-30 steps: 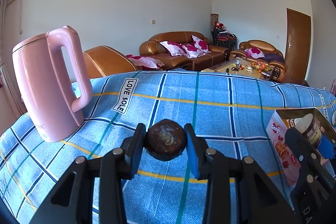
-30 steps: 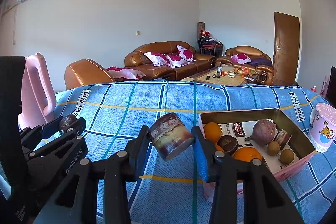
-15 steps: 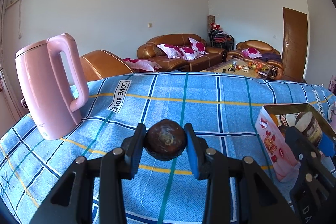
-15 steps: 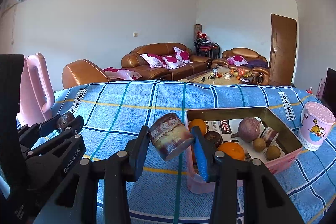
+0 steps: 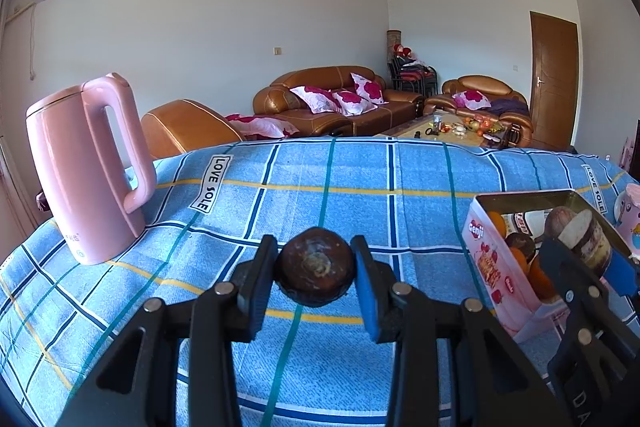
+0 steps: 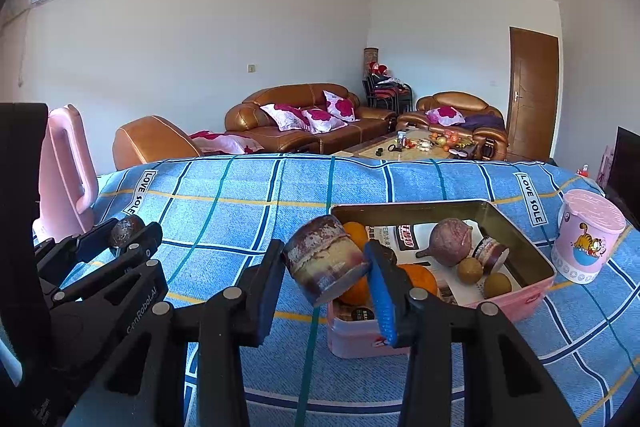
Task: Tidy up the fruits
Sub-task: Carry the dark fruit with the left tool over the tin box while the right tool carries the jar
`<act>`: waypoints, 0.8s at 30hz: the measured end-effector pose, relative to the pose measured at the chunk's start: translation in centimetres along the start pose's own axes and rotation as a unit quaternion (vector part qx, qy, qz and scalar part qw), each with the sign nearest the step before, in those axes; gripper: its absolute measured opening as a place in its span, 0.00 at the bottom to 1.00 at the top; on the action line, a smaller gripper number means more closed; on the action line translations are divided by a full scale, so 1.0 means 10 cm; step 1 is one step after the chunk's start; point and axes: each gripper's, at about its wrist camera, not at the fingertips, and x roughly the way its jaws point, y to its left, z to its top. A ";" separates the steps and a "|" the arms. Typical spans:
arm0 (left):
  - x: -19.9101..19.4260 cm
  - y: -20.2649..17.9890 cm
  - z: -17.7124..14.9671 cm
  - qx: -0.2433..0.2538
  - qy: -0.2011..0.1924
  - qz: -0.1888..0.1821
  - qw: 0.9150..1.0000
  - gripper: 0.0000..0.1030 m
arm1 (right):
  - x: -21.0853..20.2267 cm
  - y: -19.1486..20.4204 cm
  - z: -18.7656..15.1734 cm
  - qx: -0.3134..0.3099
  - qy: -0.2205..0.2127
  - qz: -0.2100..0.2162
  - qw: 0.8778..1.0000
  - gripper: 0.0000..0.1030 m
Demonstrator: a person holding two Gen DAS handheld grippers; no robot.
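Note:
My left gripper (image 5: 315, 277) is shut on a dark brown round fruit (image 5: 316, 271) and holds it above the blue checked cloth. It also shows at the left of the right wrist view (image 6: 126, 231). My right gripper (image 6: 326, 263) is shut on a brown, mottled cut piece of fruit (image 6: 324, 261), just left of a pink tin box (image 6: 532, 297). The box holds oranges (image 6: 418, 277), a purple root (image 6: 450, 241), small brown fruits (image 6: 498, 283) and another cut piece (image 6: 490, 253). In the left wrist view the box (image 5: 494, 267) is at the right.
A pink kettle (image 5: 86, 167) stands at the left on the cloth. A pink cartoon cup (image 6: 586, 237) stands right of the box. The blue checked cloth (image 5: 360, 203) covers the whole table. Sofas and a coffee table are behind.
Both grippers have shifted right, towards the box; the kettle and box sit further left in both views. Both grips are unchanged.

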 end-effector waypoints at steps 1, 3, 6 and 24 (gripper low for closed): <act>-0.01 -0.02 0.00 0.000 0.000 -0.001 1.000 0.38 | 0.00 -0.01 0.00 0.001 0.000 -0.001 1.000 0.42; -0.02 -0.04 -0.01 0.000 0.000 -0.004 1.000 0.38 | -0.01 -0.03 0.00 0.002 0.000 -0.002 1.000 0.42; -0.04 -0.10 -0.02 0.002 0.001 -0.009 1.000 0.38 | -0.03 -0.08 -0.01 0.003 -0.001 -0.004 1.000 0.42; -0.14 -0.51 -0.04 0.024 0.002 -0.038 0.999 0.38 | -0.14 -0.56 -0.02 0.001 -0.011 -0.043 0.999 0.42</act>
